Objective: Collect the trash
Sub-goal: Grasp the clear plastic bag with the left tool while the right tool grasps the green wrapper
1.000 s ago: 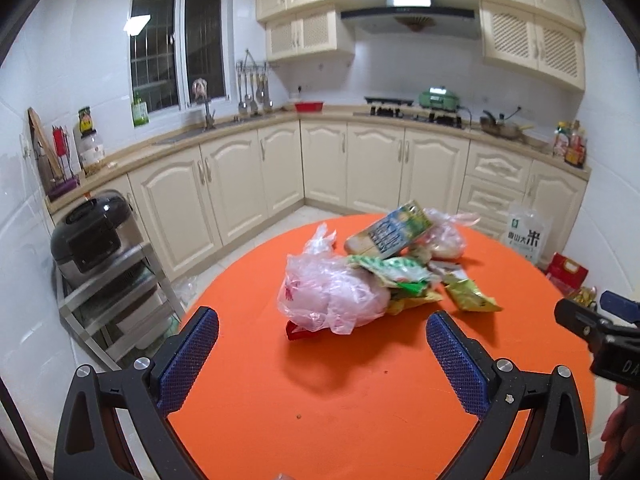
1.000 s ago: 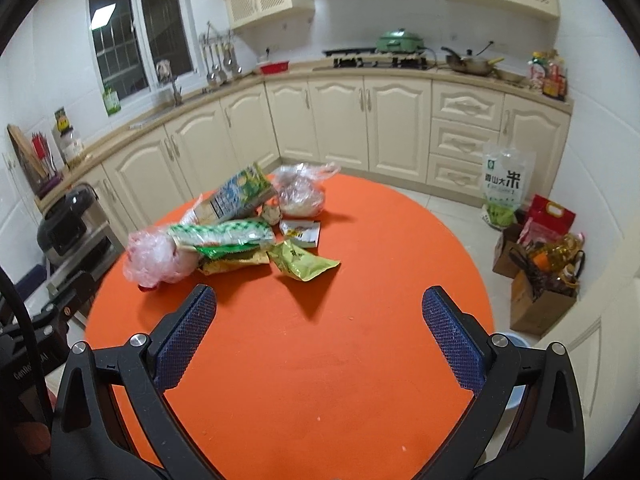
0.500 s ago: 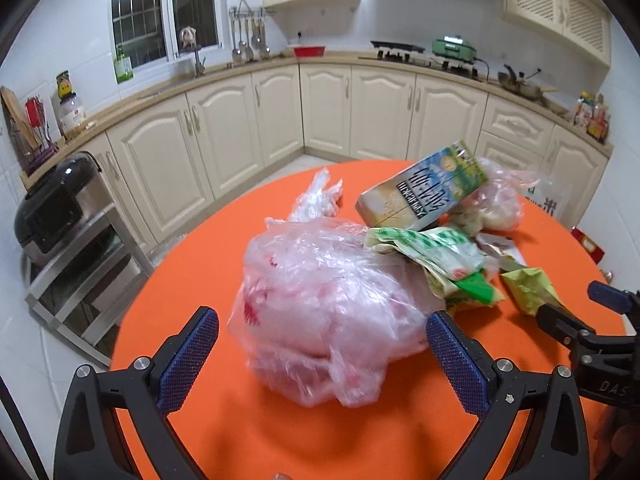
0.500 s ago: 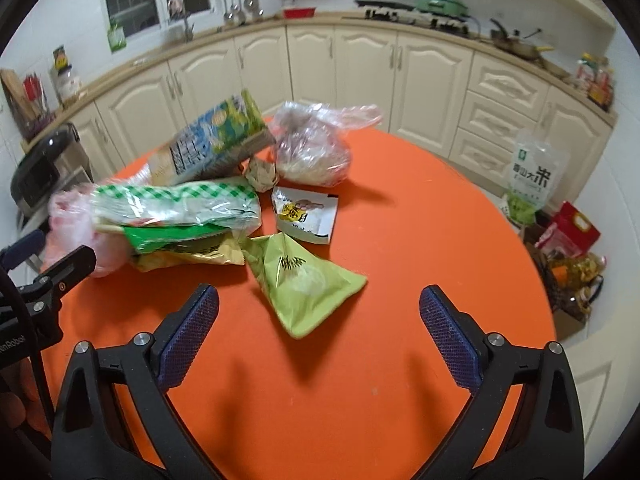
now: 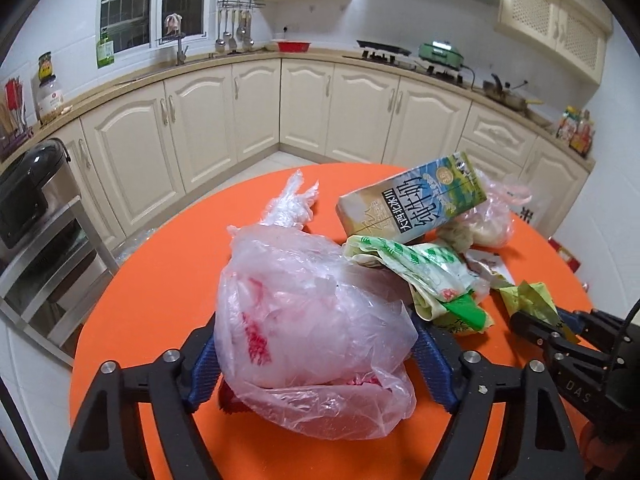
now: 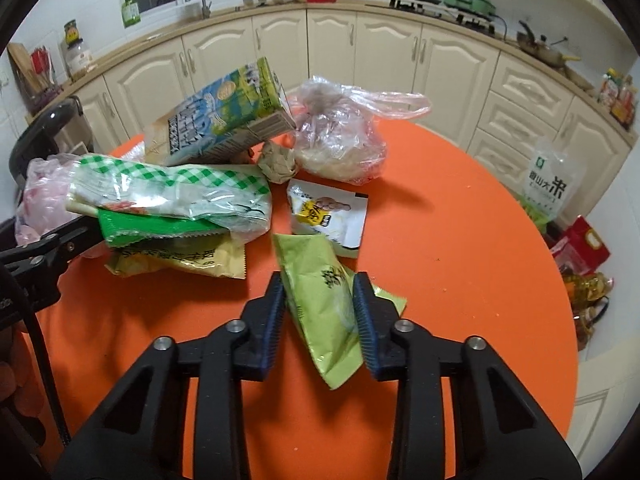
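A round orange table holds a pile of trash. My left gripper is low at the near side, its jaws closing on a clear pink-printed plastic bag. Both pads press into the bag's sides. My right gripper has its jaws closing on a green snack packet, which is pinched and folded between the pads. Behind lie a milk carton, a green-checked wrapper, a yellow packet, a small sachet and a knotted clear bag.
Cream kitchen cabinets curve round behind the table. A steel rack with a black cooker stands at the left. On the floor at the right are a rice bag and boxes and bottles.
Both grippers have come down and forward to the pile. The left jaws have narrowed onto the pink bag. The right jaws have gone from wide open to pinching the green packet.
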The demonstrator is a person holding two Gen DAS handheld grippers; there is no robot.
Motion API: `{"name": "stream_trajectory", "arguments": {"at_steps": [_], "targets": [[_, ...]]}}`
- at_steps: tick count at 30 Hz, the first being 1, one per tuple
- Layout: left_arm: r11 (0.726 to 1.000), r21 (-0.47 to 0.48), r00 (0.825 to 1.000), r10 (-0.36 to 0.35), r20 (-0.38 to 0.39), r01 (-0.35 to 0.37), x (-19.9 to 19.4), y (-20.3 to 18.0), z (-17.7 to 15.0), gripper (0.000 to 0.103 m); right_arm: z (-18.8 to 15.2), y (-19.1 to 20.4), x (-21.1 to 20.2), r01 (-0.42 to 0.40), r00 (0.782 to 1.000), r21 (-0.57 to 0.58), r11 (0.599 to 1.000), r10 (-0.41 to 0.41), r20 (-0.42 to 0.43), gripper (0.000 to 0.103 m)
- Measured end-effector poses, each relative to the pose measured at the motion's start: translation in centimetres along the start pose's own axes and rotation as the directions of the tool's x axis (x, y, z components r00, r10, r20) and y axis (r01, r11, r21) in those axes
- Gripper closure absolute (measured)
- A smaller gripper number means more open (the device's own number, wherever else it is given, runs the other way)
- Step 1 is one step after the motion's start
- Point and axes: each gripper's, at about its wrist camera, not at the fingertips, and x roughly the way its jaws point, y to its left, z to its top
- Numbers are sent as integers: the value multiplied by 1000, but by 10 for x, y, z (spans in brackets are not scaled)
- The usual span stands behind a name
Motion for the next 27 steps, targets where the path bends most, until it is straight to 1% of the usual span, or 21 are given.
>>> {"name": "stream_trajectory", "arguments": {"at_steps": [2, 7, 12, 17, 19, 23, 27], "targets": [[1000, -9, 1000, -1, 11, 1, -5, 5, -5, 27, -2, -3, -5, -31, 1000, 29, 999, 31, 5, 75], [1000, -21, 998, 10, 58, -9, -28, 16, -22, 27, -10, -11, -27, -77, 997, 71, 995, 74, 37, 77], [999, -10, 991, 33, 126, -32, -68, 18, -48, 27, -20, -15, -52, -110, 991, 102, 989, 102, 80, 79], [999, 20, 981, 41, 191, -46, -113, 5, -81, 27, -32, -12, -84, -134, 984, 110, 985, 119, 133, 79], [998, 35, 976, 39, 214, -48, -131, -8, -96, 27, -36, -11, -98, -146, 979, 116, 982, 127, 156, 79], [997, 64, 966, 16, 259, -33, -169, -27, -127, 27, -47, -10, -126, -160, 971, 118, 980, 135, 200, 79], [995, 95, 953, -15, 303, -14, -206, -45, -149, 27, -57, -14, -152, -173, 960, 124, 977, 139, 244, 79]]}}
